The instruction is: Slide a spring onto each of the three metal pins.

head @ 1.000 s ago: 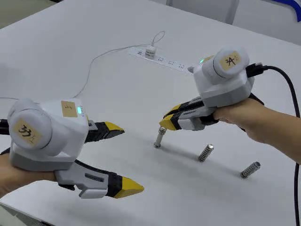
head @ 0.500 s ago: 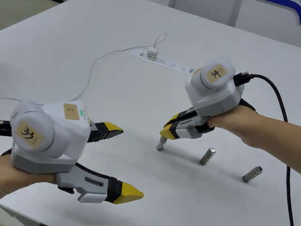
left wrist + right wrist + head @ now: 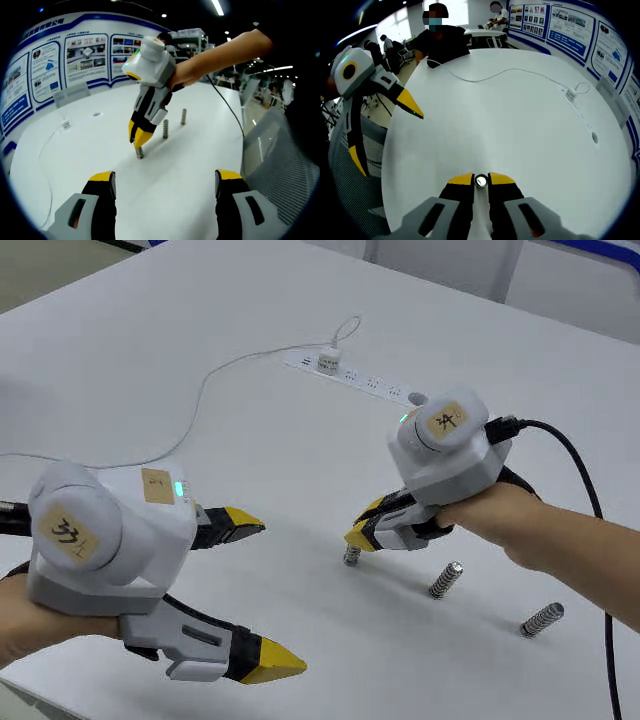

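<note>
One pin (image 3: 352,556), nipped in right claw (image 3: 358,537)

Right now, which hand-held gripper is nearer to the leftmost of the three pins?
Right. The right hand-held gripper is closed on the top of that pin; the left hand-held gripper hangs open, well off to its left.

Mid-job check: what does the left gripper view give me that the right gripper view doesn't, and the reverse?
Left gripper view: the spring coiled under the tips of the right claw, plus two more pins behind it. Right gripper view: the pin's round head between the nearly shut jaws, and a person in dark clothes. Shared: both claws, the left claw wide open, the white table and the white cable.
</note>
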